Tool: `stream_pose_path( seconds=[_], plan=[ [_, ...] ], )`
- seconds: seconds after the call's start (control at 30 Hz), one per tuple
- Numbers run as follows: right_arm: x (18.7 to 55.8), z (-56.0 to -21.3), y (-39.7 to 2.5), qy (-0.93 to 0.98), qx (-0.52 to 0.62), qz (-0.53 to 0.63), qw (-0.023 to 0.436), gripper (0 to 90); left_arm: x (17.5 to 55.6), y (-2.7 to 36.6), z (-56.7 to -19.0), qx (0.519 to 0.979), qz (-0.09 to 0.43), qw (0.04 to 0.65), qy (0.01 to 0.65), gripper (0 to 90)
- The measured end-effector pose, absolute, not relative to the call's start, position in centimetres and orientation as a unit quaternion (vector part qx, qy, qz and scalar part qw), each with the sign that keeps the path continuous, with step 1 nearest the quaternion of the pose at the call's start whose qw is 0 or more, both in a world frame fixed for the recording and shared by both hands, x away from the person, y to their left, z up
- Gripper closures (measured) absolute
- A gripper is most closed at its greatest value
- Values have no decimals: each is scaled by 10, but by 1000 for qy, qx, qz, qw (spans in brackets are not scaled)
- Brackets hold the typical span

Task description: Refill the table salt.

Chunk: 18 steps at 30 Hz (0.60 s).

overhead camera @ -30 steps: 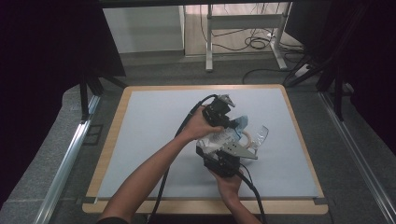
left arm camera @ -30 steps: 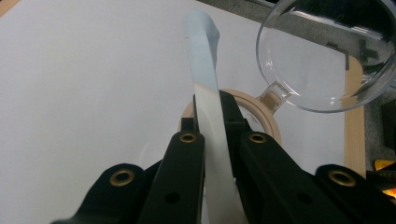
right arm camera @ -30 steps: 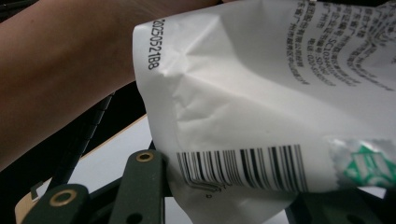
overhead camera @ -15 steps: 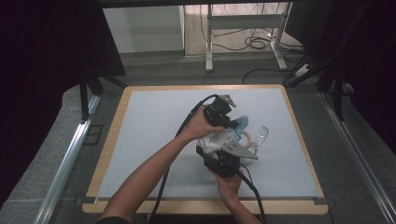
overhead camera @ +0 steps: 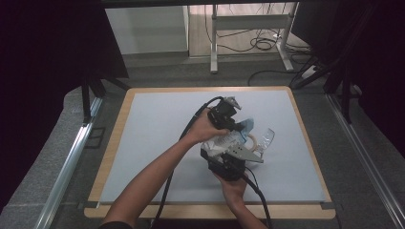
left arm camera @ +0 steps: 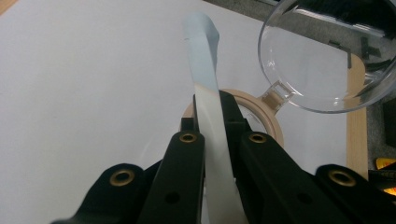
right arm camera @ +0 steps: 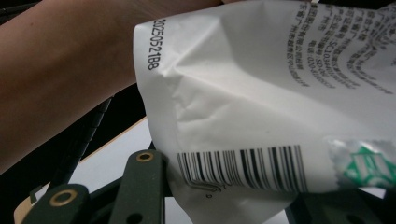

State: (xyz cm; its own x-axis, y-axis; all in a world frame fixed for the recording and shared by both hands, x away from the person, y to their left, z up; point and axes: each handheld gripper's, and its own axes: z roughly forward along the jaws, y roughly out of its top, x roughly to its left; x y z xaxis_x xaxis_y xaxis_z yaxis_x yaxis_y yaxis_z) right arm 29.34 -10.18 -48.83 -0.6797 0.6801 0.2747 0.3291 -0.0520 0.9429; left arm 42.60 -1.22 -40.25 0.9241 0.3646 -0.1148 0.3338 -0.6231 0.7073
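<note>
1. Two grippers share one white packet, held up off the blue-grey mat right of the table's middle. A barcode and a printed date code show on its wrinkled face in the right gripper view.
2. Left gripper: jaws clenched on a thin pale-blue edge of the packet, which stands up between them in the left gripper view.
3. Right gripper: from above it sits at the packet's near end. In its own view one jaw lies against the packet's lower edge by the barcode; the other is off to the right and mostly hidden. Cannot tell whether it is clamped.
4. Step in hand, as I judge it: opening the packet by pulling it between the two hands, the left taking the seam edge.
5. Next move would call for a firm bite from both and a pull apart, or a twist, kept clear of the cup.
6. Clear plastic cup lies tipped on its side just right of the packet, its mouth toward the left gripper. A tan ring, perhaps a tape roll, lies flat on the mat just behind the left jaws.
7. High view gives the layout: both hands close together, forearm crossing from near left. Print and barcode are legible from the right gripper view; the pinched edge from the left.
</note>
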Motion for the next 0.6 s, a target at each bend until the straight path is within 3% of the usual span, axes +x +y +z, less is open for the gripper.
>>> stream_pose_path(
  seconds=[0.6],
  plan=[
    [294,-489,-101,673,377,621,140,618,427,-13,-403,901,20,388,194,895]
  ],
)
